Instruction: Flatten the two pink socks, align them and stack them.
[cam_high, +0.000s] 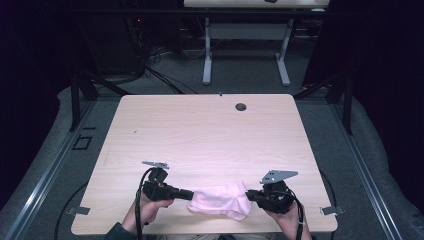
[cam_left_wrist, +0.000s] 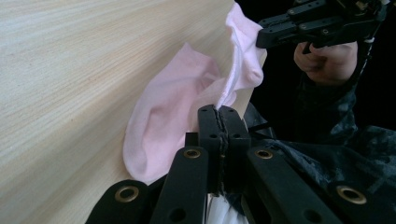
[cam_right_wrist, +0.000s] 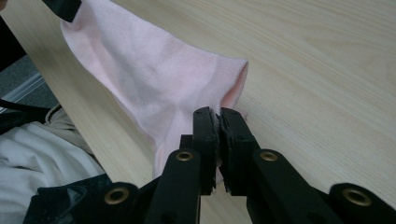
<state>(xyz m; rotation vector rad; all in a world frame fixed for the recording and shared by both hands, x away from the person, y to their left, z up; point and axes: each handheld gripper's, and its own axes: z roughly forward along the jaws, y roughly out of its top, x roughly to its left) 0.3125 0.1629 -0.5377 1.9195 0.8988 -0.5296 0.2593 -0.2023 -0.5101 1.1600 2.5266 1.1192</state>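
A pale pink cloth (cam_high: 220, 200) is stretched between my two grippers near the front edge of the wooden table (cam_high: 205, 130). My left gripper (cam_high: 190, 194) is shut on the cloth's left end; in the left gripper view its jaws (cam_left_wrist: 219, 110) pinch a fold of the pink cloth (cam_left_wrist: 173, 112). My right gripper (cam_high: 250, 195) is shut on the cloth's right end; in the right gripper view (cam_right_wrist: 218, 116) the black jaws clamp the hem of the cloth (cam_right_wrist: 149, 70). The other hand's gripper (cam_left_wrist: 308, 23) shows at the top right of the left gripper view.
A small round hole (cam_high: 241, 106) sits near the table's far edge. Another table's white legs (cam_high: 207, 55) stand on the grey floor beyond. Dark frame posts (cam_high: 75, 95) flank the table on both sides.
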